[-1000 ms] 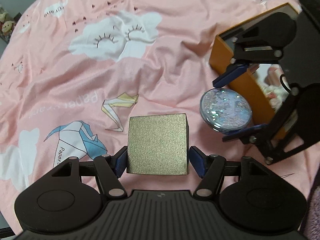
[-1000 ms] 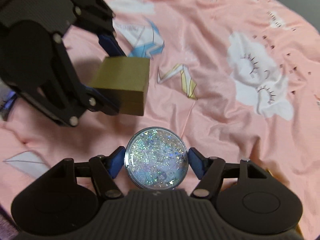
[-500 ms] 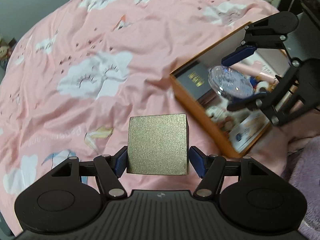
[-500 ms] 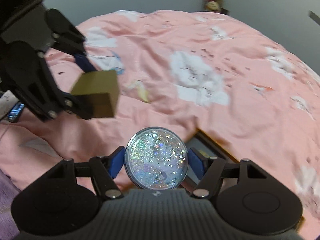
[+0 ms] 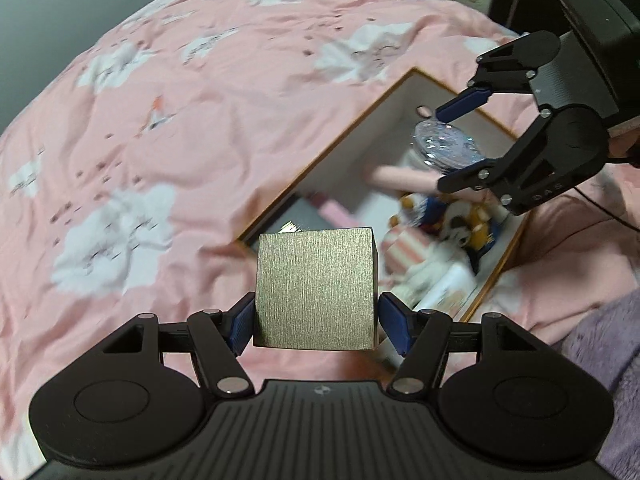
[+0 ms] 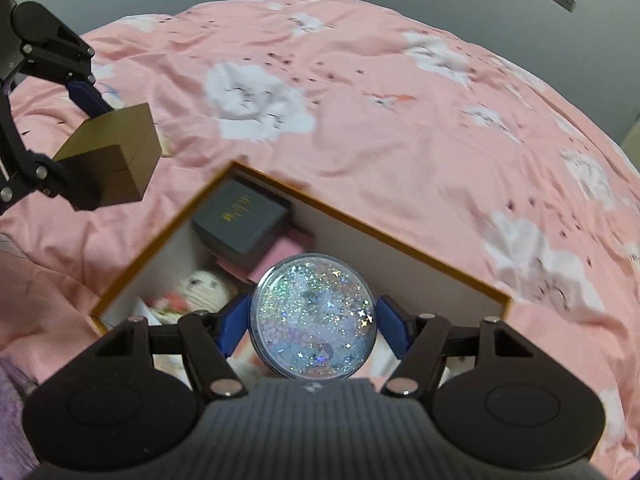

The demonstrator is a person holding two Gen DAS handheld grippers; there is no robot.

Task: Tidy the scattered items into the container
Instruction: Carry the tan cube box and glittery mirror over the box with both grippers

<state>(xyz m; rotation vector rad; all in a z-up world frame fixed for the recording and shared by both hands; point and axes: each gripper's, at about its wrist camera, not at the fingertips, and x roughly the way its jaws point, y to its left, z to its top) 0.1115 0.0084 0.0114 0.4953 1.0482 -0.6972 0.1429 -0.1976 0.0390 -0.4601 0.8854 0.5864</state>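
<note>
— Gold box point(image 5: 316, 288): what does it look like?
— A brushed, matte gold cube, clamped between the blue pads of the left gripper point(image 5: 316, 320) and held in the air over the pink duvet point(image 5: 160, 140), beside the near corner of the orange container point(image 6: 168, 220).
— And the other item?
— One round glitter disc point(image 6: 314, 316), clear with silver stars, clenched in the right gripper point(image 6: 314, 330) above the open container.
— How many things are already inside?
— One dark box point(image 6: 244, 220) with gold lettering too blurred to read, one pink flat piece under it, and some soft toys point(image 5: 452, 216); their number I can't tell.
— Any readable writing?
— None legible.
</note>
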